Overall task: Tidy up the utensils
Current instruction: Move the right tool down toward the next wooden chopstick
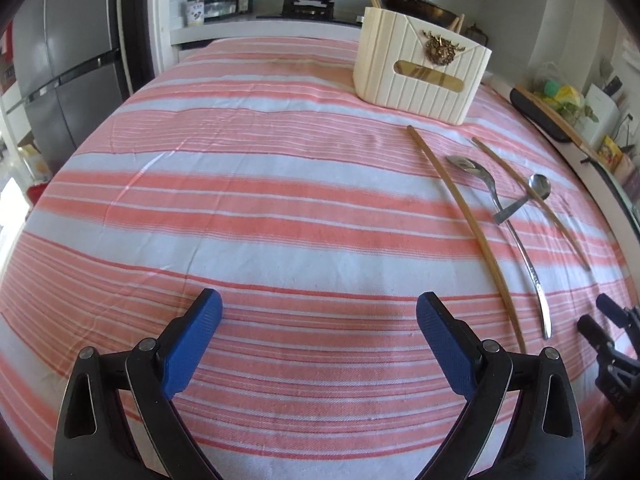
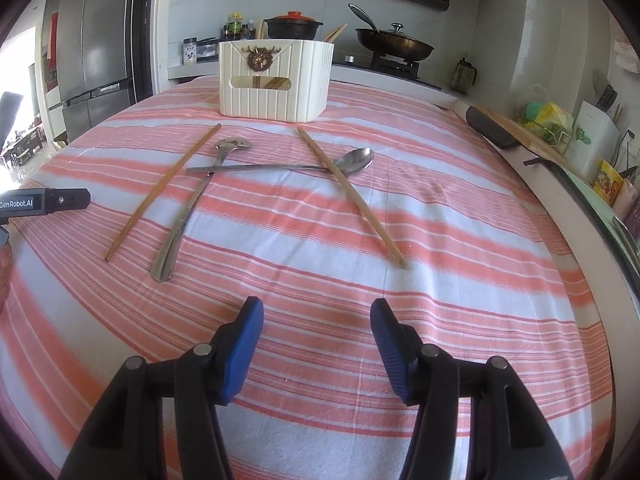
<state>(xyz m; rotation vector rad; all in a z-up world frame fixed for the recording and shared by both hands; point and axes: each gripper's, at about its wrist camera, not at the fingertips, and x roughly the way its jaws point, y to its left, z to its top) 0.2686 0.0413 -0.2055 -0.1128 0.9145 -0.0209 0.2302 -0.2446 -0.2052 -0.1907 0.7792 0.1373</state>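
Note:
A cream utensil holder stands at the far side of the striped cloth, with chopsticks showing inside it; it also shows in the left wrist view. In front of it lie two wooden chopsticks and two metal spoons, the spoons crossing. In the left wrist view they lie at the right: chopsticks, spoons. My left gripper is open and empty over bare cloth. My right gripper is open and empty, short of the utensils.
The pink and white striped cloth covers the table. Behind are a fridge, a stove with a black pot and a pan. A cutting board and bags line the right edge. My right gripper shows in the left wrist view.

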